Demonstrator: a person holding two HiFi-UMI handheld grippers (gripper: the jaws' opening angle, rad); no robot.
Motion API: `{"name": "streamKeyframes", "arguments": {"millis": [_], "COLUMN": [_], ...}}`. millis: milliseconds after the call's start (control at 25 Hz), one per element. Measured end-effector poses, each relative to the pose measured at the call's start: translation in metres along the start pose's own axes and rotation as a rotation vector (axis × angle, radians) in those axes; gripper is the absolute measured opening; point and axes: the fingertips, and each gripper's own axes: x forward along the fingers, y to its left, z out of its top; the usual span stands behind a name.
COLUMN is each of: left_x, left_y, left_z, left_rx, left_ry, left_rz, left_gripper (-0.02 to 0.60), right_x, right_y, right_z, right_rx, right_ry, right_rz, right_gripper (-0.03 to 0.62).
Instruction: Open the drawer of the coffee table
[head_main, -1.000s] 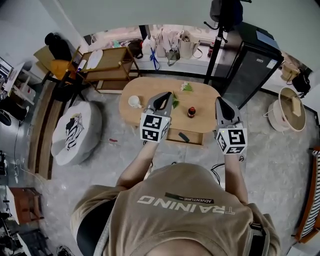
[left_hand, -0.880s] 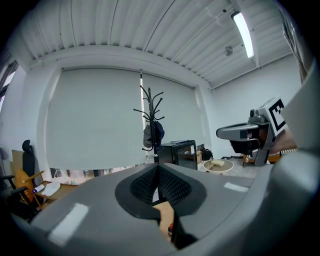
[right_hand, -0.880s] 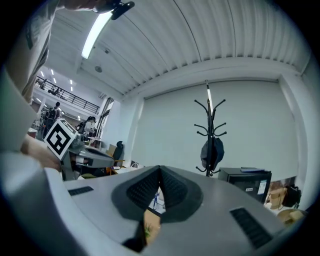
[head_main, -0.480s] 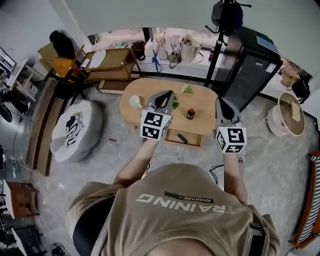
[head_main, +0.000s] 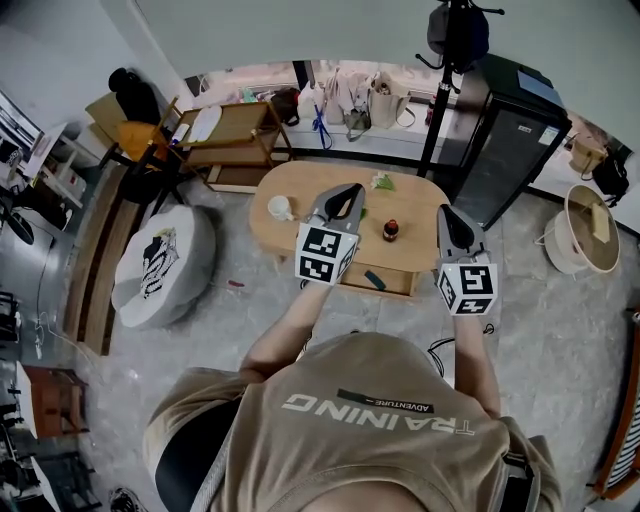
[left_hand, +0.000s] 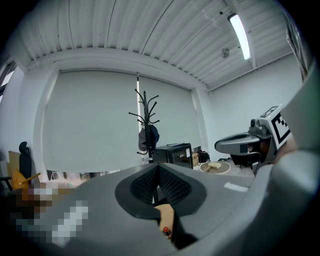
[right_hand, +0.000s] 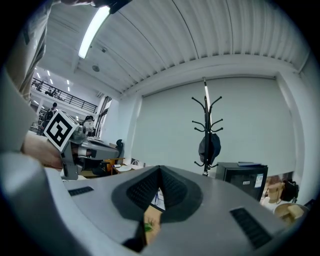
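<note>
Since the earlier frame, the left claw (head_main: 349, 190) has shifted slightly toward the upper right of the head view. The right claw (head_main: 449, 213) holds the same place against the oval wooden surface (head_main: 300, 235).

Left claw: closed, pads together, nothing between them. It appears over the middle of the surface, between a white cup (head_main: 281, 208) to its left and a small dark bottle (head_main: 391, 230) to its right.

Right claw: closed, pads together, nothing gripped. It appears at the right end of the surface, right of the bottle.

Drawer (head_main: 392, 283): located under the near edge of the surface, lower centre of the frame, between the two marker cubes. A dark elongated item (head_main: 374, 280) shows on it; handle or contents cannot be told. Neither claw touches the drawer.

A green sprig (head_main: 380, 181) lies at the far edge of the surface. A round pouf (head_main: 162, 265) stands on the floor at left, and a black cabinet (head_main: 505, 130) stands at upper right.
</note>
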Motion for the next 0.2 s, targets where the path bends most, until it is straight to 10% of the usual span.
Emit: {"name": "streamKeyframes", "arguments": {"millis": [200], "left_x": [0.0046], "left_y": [-0.0076], "left_z": [-0.0022], "left_rx": [-0.001], "left_ry": [0.004], "left_rz": [-0.008], "left_gripper": [0.006], "right_x": [0.0019], "right_y": [0.0032], "right_z": [-0.0050], "right_rx": [-0.012], "right_ry": [0.015], "right_rz": [0.029], "right_gripper": [0.003]}}
